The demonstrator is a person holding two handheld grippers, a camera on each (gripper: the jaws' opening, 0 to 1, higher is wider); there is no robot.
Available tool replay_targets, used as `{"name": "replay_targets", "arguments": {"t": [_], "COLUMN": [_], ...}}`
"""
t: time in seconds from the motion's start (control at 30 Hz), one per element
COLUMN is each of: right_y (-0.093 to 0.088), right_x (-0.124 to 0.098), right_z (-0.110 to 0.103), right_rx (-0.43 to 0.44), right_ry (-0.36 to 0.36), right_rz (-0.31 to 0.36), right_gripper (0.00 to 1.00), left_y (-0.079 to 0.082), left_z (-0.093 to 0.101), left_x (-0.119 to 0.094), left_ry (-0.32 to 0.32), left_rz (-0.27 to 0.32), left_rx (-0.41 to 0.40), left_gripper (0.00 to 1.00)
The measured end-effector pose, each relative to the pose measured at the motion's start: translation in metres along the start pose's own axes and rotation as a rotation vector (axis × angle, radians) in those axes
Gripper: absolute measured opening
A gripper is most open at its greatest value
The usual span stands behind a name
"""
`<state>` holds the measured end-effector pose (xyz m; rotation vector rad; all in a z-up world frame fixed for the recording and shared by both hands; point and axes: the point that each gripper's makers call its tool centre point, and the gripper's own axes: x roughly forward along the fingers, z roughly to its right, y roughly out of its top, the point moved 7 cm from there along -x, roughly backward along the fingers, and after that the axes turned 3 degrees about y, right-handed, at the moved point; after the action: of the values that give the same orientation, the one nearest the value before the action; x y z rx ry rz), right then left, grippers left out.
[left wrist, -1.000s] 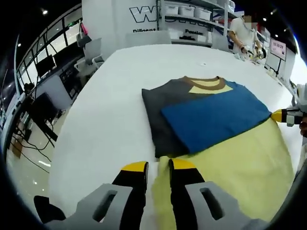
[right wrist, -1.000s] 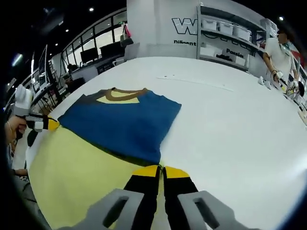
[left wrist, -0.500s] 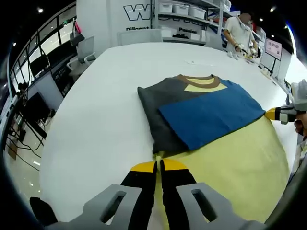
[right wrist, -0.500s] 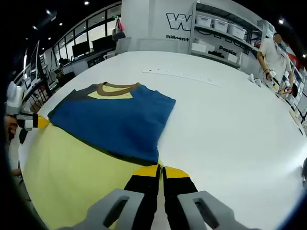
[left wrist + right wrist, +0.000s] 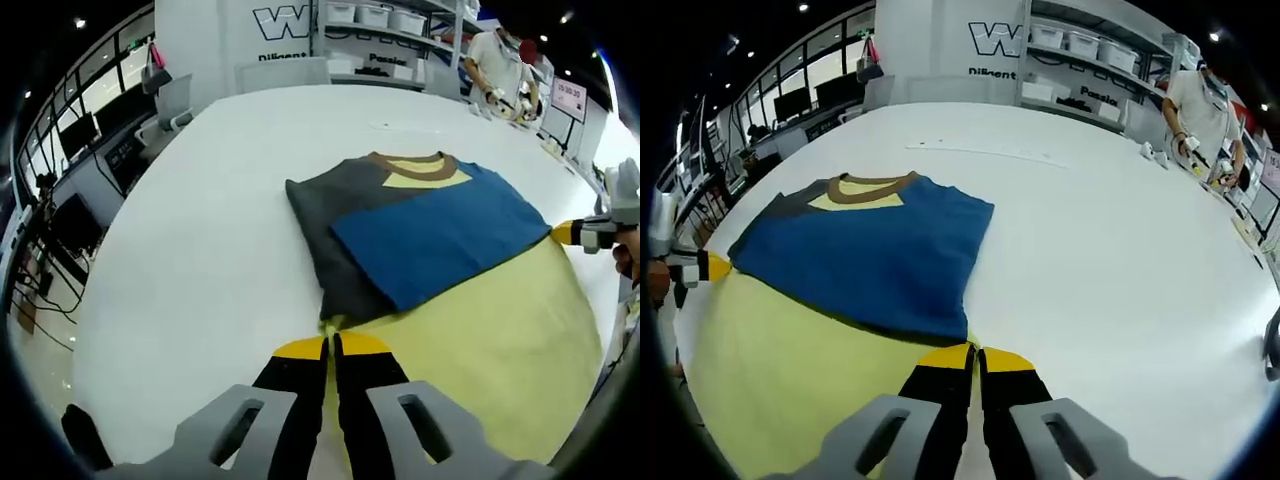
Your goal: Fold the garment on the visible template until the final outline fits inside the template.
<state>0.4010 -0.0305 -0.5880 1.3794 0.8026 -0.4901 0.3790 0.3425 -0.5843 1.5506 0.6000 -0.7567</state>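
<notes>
The garment [image 5: 480, 330] is a yellow T-shirt with a brown collar [image 5: 405, 163], spread on the white table [image 5: 200, 250]. Its grey sleeve [image 5: 322, 235] and blue sleeve [image 5: 430, 235] are folded across the chest. My left gripper [image 5: 331, 346] is shut on the yellow cloth at the near left edge, just below the grey sleeve. My right gripper [image 5: 974, 352] is shut on the yellow edge by the blue sleeve's [image 5: 860, 245] corner. Each gripper also appears in the other's view: the right gripper [image 5: 585, 232] at the far right, the left gripper [image 5: 695, 268] at the far left.
A person [image 5: 1195, 95] stands at the table's far right corner by shelves with bins [image 5: 1070, 40]. Desks with monitors [image 5: 60, 215] and chairs lie beyond the table's left edge. A thin line [image 5: 980, 152] marks the table behind the collar.
My left gripper's jaws were open around the yellow edge a second ago and have since shut on it. The right gripper stays shut; both views have shifted slightly.
</notes>
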Motion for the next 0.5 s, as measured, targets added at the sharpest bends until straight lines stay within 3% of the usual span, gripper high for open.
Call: {"name": "replay_targets", "arguments": {"t": [0.07,0.33,0.5], "right_y": [-0.001,-0.002,-0.006], "right_x": [0.000,-0.003,-0.006], "right_z": [0.005,0.015,0.028], "right_rx": [-0.002,0.011,-0.028], "right_ry": [-0.008,-0.018,-0.018], "right_rz": [-0.010,-0.014,-0.021], "right_gripper": [0.00,0.00,0.00], "left_y": [0.002,0.002,0.003], "left_z": [0.006,0.012,0.024], "left_x": [0.002,0.002,0.004], "left_ry": [-0.022,-0.045,-0.080], "left_rz": [0.013,0.019,0.027], "left_rx": [0.037,0.030,0.073], "left_gripper": [0.02,0.02,0.02]}}
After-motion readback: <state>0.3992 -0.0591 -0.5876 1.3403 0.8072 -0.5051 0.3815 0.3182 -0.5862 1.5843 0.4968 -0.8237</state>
